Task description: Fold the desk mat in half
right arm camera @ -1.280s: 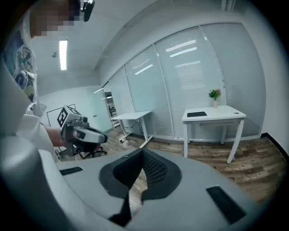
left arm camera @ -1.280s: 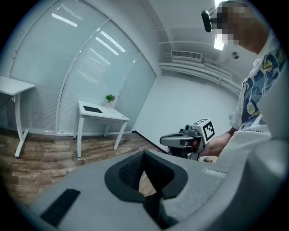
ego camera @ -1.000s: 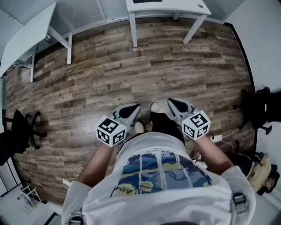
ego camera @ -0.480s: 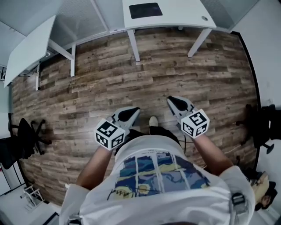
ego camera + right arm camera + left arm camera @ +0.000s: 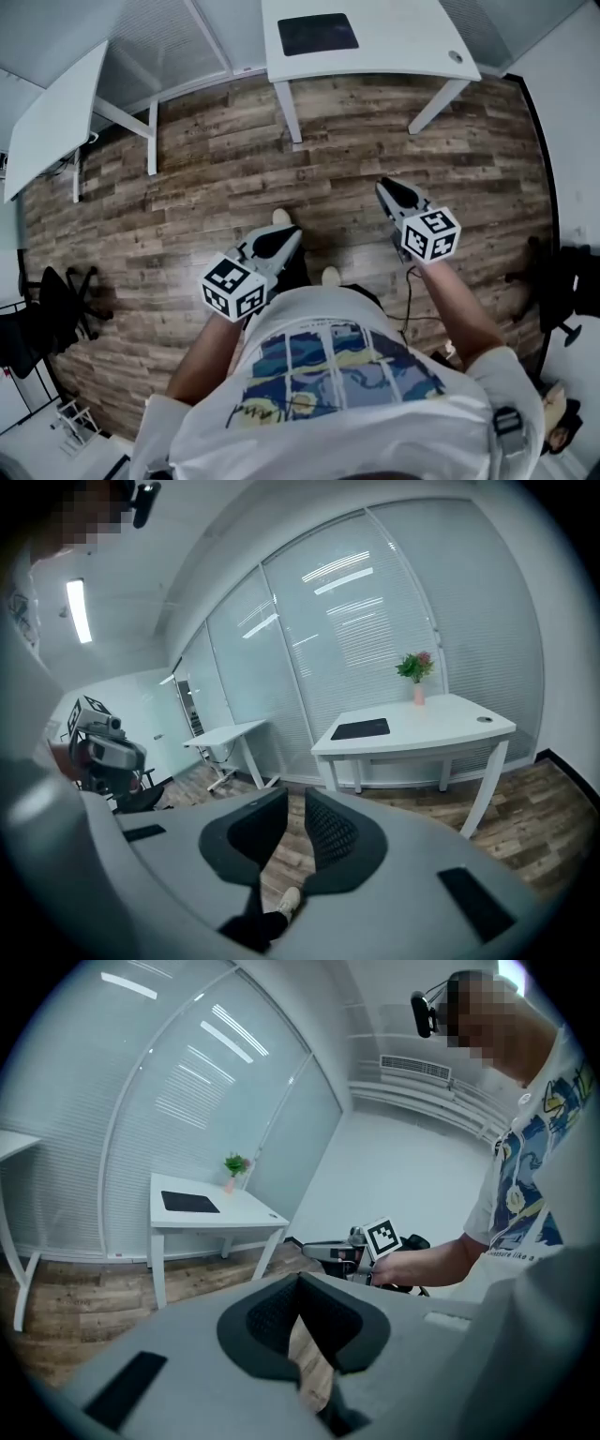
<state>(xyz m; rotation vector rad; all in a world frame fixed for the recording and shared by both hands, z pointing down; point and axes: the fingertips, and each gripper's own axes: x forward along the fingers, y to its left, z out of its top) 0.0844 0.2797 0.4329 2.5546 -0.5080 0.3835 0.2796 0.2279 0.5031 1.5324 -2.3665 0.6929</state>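
A dark desk mat [image 5: 319, 34] lies flat on a white desk [image 5: 412, 52] across the wood floor, well ahead of me. It also shows as the mat [image 5: 190, 1203] in the left gripper view and the mat [image 5: 361, 729] in the right gripper view. My left gripper [image 5: 292, 232] hangs in the air by my left foot, its tips together and empty; in its own view the gripper [image 5: 300, 1277] points at the floor. My right gripper [image 5: 382, 185] is held farther forward. Its jaws are opening, and in its own view the gripper [image 5: 295, 797] has nothing between the pads.
A second white desk [image 5: 56, 103] stands at the far left. Black office chairs sit at the left edge [image 5: 42, 300] and the right edge [image 5: 562, 277]. A small potted plant [image 5: 415, 672] stands on the mat's desk by a glass wall with blinds. A cable [image 5: 409, 291] runs along the floor.
The person has stepped toward the desk, so the desk and mat show more fully. The right gripper has moved forward and its jaws have parted. The left gripper stays shut.
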